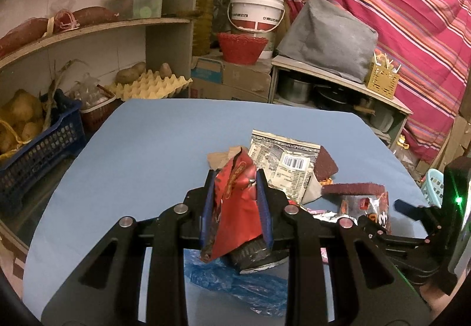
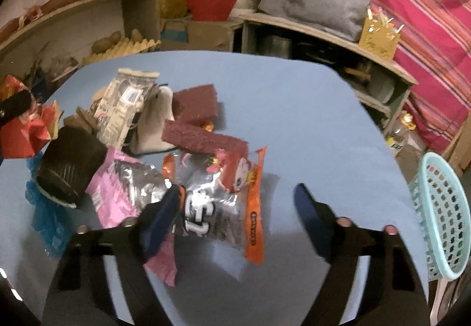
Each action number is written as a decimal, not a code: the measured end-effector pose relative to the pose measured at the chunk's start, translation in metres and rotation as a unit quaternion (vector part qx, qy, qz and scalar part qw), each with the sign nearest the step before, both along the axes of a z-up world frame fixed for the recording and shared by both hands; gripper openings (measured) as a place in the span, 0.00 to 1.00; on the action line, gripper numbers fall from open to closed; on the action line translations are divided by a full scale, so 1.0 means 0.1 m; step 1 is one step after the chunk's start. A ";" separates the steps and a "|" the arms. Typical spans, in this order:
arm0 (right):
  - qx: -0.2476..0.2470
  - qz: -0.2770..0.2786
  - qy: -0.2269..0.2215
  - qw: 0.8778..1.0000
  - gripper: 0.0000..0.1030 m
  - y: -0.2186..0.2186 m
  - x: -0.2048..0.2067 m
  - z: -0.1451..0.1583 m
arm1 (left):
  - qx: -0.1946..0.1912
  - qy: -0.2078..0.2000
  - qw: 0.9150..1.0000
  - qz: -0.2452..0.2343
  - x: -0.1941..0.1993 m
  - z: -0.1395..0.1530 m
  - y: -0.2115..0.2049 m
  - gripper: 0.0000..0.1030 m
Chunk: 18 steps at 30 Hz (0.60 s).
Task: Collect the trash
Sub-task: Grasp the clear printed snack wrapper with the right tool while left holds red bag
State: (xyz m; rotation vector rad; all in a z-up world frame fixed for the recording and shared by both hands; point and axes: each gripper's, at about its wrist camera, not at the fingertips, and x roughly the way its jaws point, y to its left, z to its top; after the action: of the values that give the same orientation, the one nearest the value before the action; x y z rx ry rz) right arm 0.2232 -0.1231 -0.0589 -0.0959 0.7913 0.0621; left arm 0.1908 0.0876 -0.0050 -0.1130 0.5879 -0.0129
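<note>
My left gripper [image 1: 235, 178] is shut on a crumpled red wrapper [image 1: 235, 202] and holds it above the blue table [image 1: 141, 149]. The same wrapper shows at the far left of the right wrist view [image 2: 23, 134]. My right gripper [image 2: 238, 202] is open and empty, low over an orange and silver snack bag [image 2: 223, 196]. The trash pile holds a pink wrapper [image 2: 114, 193], a dark round container [image 2: 70, 161], a blue plastic bag [image 2: 44, 217], two maroon scouring pads [image 2: 203, 140], a white pouch [image 2: 156, 125] and a printed packet with a barcode [image 1: 288, 170].
A light blue mesh basket [image 2: 441, 214] stands off the table's right edge. Shelves hold an egg tray [image 1: 150, 84], potatoes, a red bowl [image 1: 241, 46] and a white bucket [image 1: 256, 13]. A dark blue crate [image 1: 38, 149] sits left. A striped red cloth hangs right.
</note>
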 end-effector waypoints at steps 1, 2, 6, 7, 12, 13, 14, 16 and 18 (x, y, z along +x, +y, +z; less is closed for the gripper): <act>0.004 0.003 0.003 1.000 0.63 0.00 0.01 0.00 | 0.001 0.000 1.000 0.000 -0.01 0.00 -0.01 0.25; 0.007 0.009 0.005 1.000 0.55 0.01 0.01 -0.01 | 0.002 0.002 1.000 0.000 -0.01 0.00 -0.02 0.25; -0.004 0.029 -0.006 1.000 0.37 0.05 -0.02 0.02 | 0.003 0.001 1.000 0.001 -0.01 -0.01 -0.02 0.25; -0.002 0.032 -0.006 0.999 0.36 0.04 -0.03 0.03 | 0.002 0.001 1.000 0.001 -0.01 -0.01 -0.02 0.25; 0.007 0.036 -0.009 0.999 0.24 -0.08 -0.05 0.07 | -0.003 0.000 1.000 0.005 -0.01 0.01 -0.03 0.25; 0.006 0.035 -0.011 0.999 0.24 -0.13 -0.07 0.09 | -0.004 -0.001 1.000 0.006 -0.01 0.01 -0.04 0.25; 0.007 0.034 -0.012 0.999 0.24 -0.16 -0.07 0.11 | -0.004 -0.003 1.000 0.005 -0.01 0.02 -0.05 0.25; 0.008 0.031 -0.012 0.999 0.23 -0.27 -0.10 0.13 | -0.004 -0.005 1.000 0.004 -0.03 0.04 -0.06 0.25; 0.009 0.030 -0.011 0.999 0.23 -0.36 -0.10 0.14 | -0.002 -0.007 1.000 0.002 -0.05 0.05 -0.07 0.25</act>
State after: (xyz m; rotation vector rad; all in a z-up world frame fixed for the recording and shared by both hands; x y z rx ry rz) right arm 0.2132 -0.1591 -0.0447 -0.1039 0.7660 0.1241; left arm 0.1857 0.0805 -0.0002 -0.1171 0.5728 -0.0105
